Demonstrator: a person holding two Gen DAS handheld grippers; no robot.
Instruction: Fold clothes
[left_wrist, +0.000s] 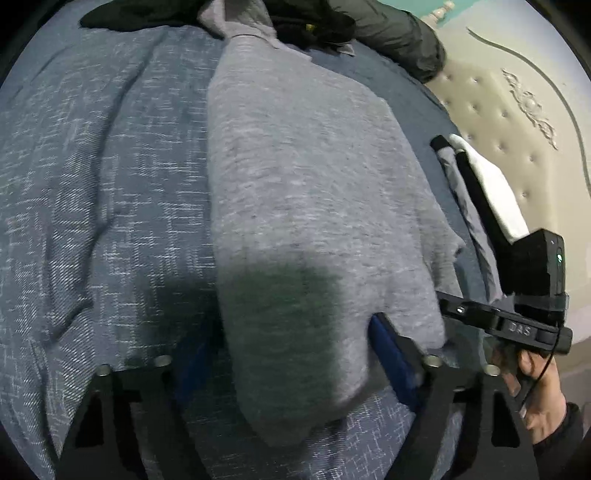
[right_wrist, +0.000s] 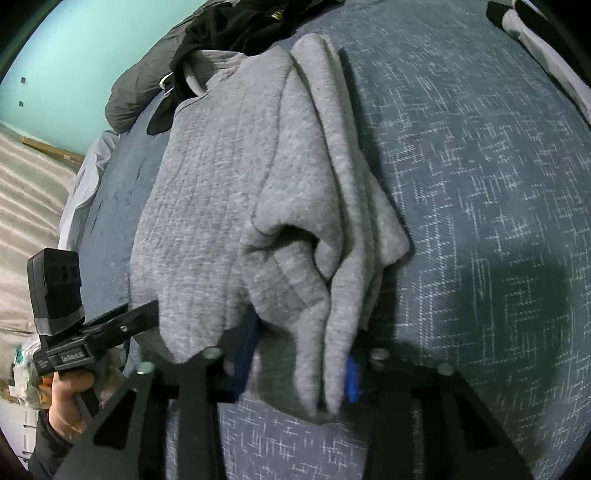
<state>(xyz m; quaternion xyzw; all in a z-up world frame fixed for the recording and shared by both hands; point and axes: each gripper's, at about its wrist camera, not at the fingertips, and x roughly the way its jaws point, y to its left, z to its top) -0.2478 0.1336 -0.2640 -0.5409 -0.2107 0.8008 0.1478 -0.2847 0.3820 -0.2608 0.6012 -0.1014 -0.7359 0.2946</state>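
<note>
Grey sweatshirt (left_wrist: 306, 206) lies on a blue woven bedspread (left_wrist: 103, 184); tufted headboard (left_wrist: 498, 122) far right. Left gripper (left_wrist: 295, 354) and right gripper (right_wrist: 299, 365) each pinch the sweatshirt's near edge.

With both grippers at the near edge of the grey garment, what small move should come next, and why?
Probably lift the near edge and carry it away toward the collar end: the grey garment lies lengthwise on the blue bedspread, with cloth between each gripper's fingers, left gripper and right gripper.

Blue-grey bedspread (left_wrist: 92, 166), tufted beige headboard (left_wrist: 498, 122), turquoise wall (right_wrist: 66, 66).
</note>
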